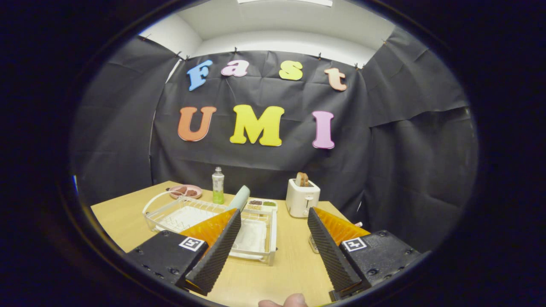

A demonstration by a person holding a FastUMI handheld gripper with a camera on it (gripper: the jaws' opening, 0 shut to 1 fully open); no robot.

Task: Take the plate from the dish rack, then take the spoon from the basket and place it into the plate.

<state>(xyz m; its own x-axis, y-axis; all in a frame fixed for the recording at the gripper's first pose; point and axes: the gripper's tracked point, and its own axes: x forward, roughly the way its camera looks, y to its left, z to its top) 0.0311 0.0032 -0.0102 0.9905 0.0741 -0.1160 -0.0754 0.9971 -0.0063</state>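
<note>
The hand-held gripper [273,243] hovers above the near part of the pale wooden table [294,264] with its two ribbed fingers [217,251] spread wide apart and nothing between them. Ahead of it and to the left, partly behind the left finger, sits the clear plastic dish rack with white ribs [187,215]. At the rack's far right corner a pale green plate [240,198] stands on edge, tilted, its rim pointing up and slightly right. It lies just beyond the tip of the left finger, so I judge the coming move to be a reach forward and a little leftward, with the jaws turned to straddle the thin rim.

The plate looks smooth, thin and matte, probably light plastic; only a narrow sliver of it shows.

Beyond the rack lie a small compartment tray of beans [261,205], a green-tinted bottle [218,186] and a pink dish with food [186,191]. A white toaster holding a bread slice [302,197] stands far right of centre. I cannot make out the basket or the spoon. A fingertip [294,300] shows at the near edge.
</note>
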